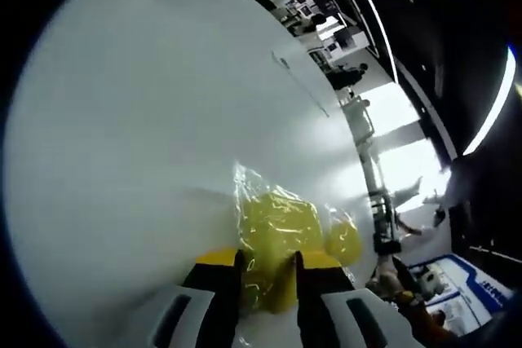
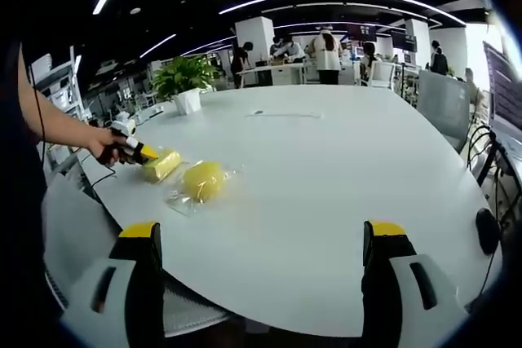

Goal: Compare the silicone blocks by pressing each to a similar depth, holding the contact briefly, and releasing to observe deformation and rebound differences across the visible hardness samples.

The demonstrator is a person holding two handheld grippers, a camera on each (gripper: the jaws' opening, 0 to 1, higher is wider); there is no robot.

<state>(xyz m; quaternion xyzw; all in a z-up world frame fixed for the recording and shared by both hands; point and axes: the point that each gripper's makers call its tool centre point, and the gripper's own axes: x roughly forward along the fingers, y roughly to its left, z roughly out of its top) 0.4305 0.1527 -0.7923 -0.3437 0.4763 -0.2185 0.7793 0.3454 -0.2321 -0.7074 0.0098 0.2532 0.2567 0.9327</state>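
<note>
In the left gripper view my left gripper (image 1: 268,276) is shut on a yellow silicone block (image 1: 277,234) wrapped in clear plastic, its yellow-tipped fingers pinching the block's near end on the white table (image 1: 163,120). A second yellow bagged block (image 1: 342,238) lies just to its right. In the right gripper view my right gripper (image 2: 261,242) hangs open above the table's near edge, nothing between its fingers. Far left in that view, the left gripper (image 2: 137,152) held by a hand squeezes the rectangular yellow block (image 2: 163,165); the rounder yellow block (image 2: 202,180) lies beside it in its bag.
A potted plant (image 2: 183,79) stands at the table's far left corner. Grey chairs (image 2: 444,103) sit along the right side, and people stand by desks beyond the table. A thin pen-like object (image 2: 281,114) lies on the far part of the table (image 2: 326,169).
</note>
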